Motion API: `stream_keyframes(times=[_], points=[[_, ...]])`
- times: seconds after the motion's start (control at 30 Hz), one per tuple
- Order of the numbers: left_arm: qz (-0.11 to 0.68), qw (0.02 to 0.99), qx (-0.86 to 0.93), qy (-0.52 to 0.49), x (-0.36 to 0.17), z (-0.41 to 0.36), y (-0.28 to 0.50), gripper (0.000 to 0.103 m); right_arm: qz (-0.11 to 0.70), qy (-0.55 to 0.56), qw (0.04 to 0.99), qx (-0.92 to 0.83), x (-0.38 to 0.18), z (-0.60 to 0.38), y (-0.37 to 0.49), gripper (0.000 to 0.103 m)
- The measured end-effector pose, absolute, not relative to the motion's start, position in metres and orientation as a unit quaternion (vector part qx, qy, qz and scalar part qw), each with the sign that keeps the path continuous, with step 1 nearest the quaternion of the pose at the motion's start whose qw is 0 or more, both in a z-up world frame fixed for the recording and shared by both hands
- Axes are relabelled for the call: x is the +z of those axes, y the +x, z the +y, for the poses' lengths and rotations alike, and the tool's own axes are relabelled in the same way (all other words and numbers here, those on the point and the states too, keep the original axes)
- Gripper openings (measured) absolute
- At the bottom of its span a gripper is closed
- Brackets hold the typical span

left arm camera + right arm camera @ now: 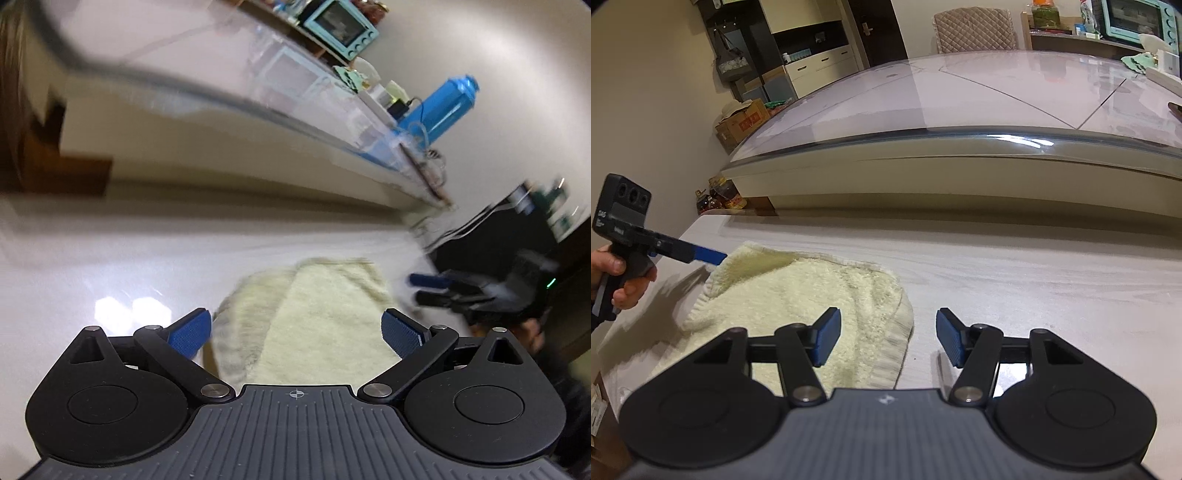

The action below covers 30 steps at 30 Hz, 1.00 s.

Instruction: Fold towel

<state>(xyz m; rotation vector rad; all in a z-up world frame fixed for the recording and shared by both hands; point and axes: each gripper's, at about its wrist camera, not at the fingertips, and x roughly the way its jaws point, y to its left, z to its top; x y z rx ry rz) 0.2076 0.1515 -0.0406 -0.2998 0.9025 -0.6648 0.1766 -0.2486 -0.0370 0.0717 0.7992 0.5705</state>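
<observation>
Now, towel: cream fluffy terry towel (798,295) lies folded on pale bench (1034,280).
Left tongs (297,334): spread wide, empty.
Right tongs (888,341): spread wide, empty.

A teal toaster oven (1137,18) is sitting on a shelf behind the glass-topped table (997,96). A cardboard box (742,120) and oil bottles (724,194) are standing beyond the pale tabletop (1034,266).

No text is legible: red print on the cardboard box (742,122) is too small to read.
</observation>
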Motion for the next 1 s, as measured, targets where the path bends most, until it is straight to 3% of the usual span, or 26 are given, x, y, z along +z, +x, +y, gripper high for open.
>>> stream_keyframes(times=[0.33, 0.57, 1.0], points=[[0.389, 0.897, -0.207, 0.026, -0.025, 0.138, 0.201, 0.100, 0.396, 0.048, 0.875, 0.274, -0.042, -0.248, 0.195, 0.064], [0.385, 0.901, -0.159, 0.119, -0.027, 0.127, 0.205, 0.101, 0.433, 0.082, 0.847, 0.297, -0.052, -0.244, 0.215, 0.051], [0.368, 0.895, -0.129, 0.214, -0.038, 0.112, 0.207, 0.101, 0.436, 0.085, 0.842, 0.306, -0.061, -0.246, 0.234, 0.041]])
